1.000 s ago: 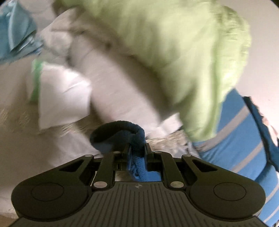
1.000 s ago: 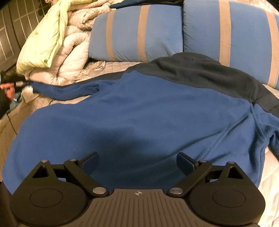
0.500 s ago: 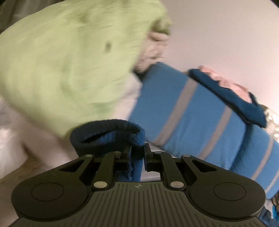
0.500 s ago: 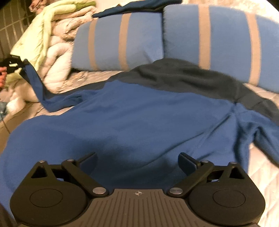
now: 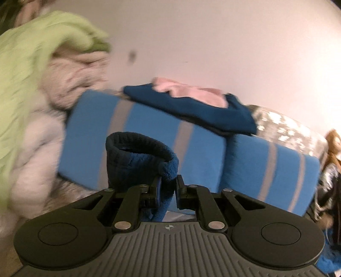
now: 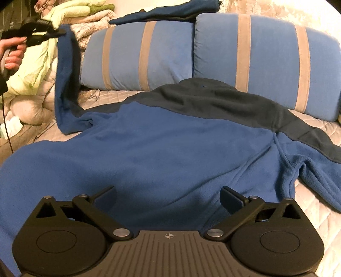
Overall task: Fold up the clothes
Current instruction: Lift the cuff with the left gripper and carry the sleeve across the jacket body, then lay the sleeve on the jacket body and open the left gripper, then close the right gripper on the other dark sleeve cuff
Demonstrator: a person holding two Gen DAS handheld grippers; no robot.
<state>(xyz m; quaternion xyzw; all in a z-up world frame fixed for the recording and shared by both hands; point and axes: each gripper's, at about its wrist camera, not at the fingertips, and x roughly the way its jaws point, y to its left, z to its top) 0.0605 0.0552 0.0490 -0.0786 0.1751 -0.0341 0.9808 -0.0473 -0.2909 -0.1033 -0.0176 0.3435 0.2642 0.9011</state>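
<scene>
Lifted sleeve cuff (image 5: 140, 157) pinched in left tongs (image 5: 168, 189)

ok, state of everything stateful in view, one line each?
left gripper: shut on the sleeve cuff
sleeve: lifted off the bed, hanging from the cuff
fleece jacket: spread flat, unfolded
right gripper: open, nothing between the jaws, over the jacket hem
navy garment: lying across the pillows

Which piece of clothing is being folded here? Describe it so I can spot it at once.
Start at the two blue pillows with tan stripes. Spread flat on the quilted bed before them lies a blue fleece jacket. Unlike the folded navy garment atop the pillows, it has dark shoulders and one sleeve lifted.
</scene>
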